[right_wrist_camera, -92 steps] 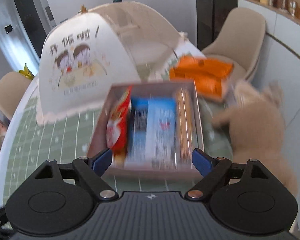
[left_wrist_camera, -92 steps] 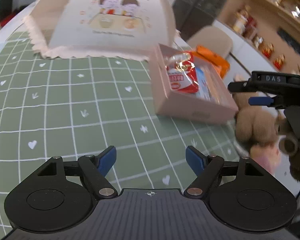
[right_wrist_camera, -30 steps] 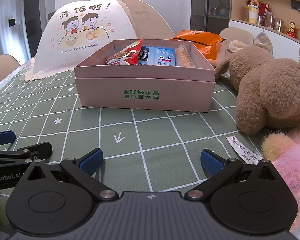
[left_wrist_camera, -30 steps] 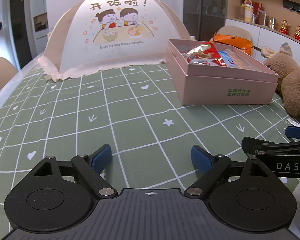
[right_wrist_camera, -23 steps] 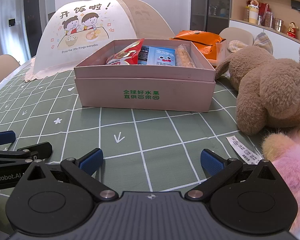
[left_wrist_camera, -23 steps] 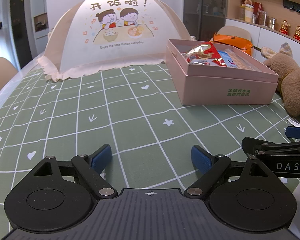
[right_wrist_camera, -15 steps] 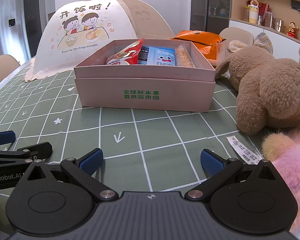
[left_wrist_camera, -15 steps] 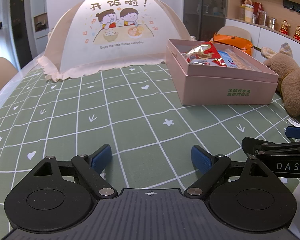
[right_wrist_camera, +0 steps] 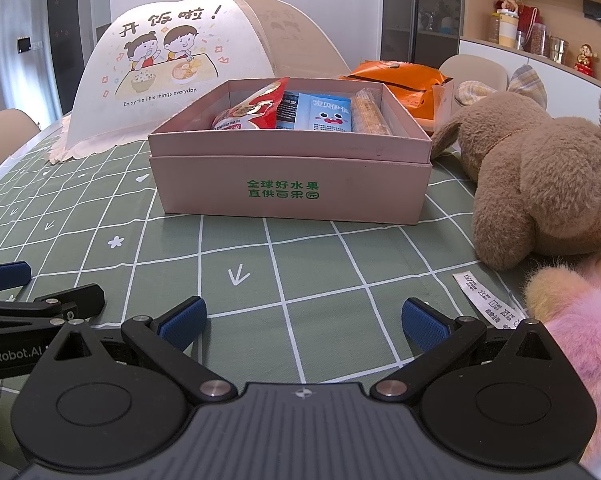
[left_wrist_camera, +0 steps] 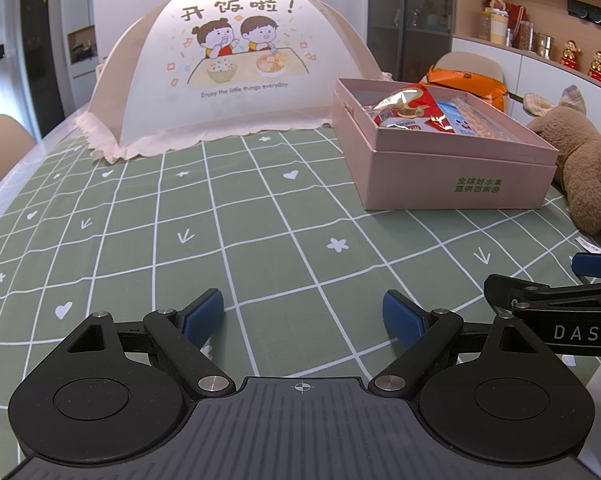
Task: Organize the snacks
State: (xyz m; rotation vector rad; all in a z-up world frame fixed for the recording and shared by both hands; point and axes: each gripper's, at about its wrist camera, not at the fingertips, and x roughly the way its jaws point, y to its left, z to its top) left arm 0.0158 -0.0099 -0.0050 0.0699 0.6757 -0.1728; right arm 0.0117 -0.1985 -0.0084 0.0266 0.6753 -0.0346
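A pink box (right_wrist_camera: 288,188) stands on the green checked tablecloth and holds a red snack bag (right_wrist_camera: 256,110), blue packets (right_wrist_camera: 326,114) and a biscuit sleeve (right_wrist_camera: 370,116). It also shows in the left wrist view (left_wrist_camera: 452,176), with the red bag (left_wrist_camera: 404,110) inside. My left gripper (left_wrist_camera: 302,314) is open and empty, low over the cloth near the front edge. My right gripper (right_wrist_camera: 303,318) is open and empty, in front of the box and apart from it. Each gripper shows at the edge of the other's view.
A mesh food cover (left_wrist_camera: 240,76) with a cartoon print stands at the back. An orange bag (right_wrist_camera: 396,76) lies behind the box. A brown plush toy (right_wrist_camera: 540,176) and a pink plush (right_wrist_camera: 580,320) lie at the right. A white label (right_wrist_camera: 486,296) lies on the cloth.
Three seconds ago both grippers were higher, looking down on the box; they have come down low near the front edge. Nothing has moved in the last second.
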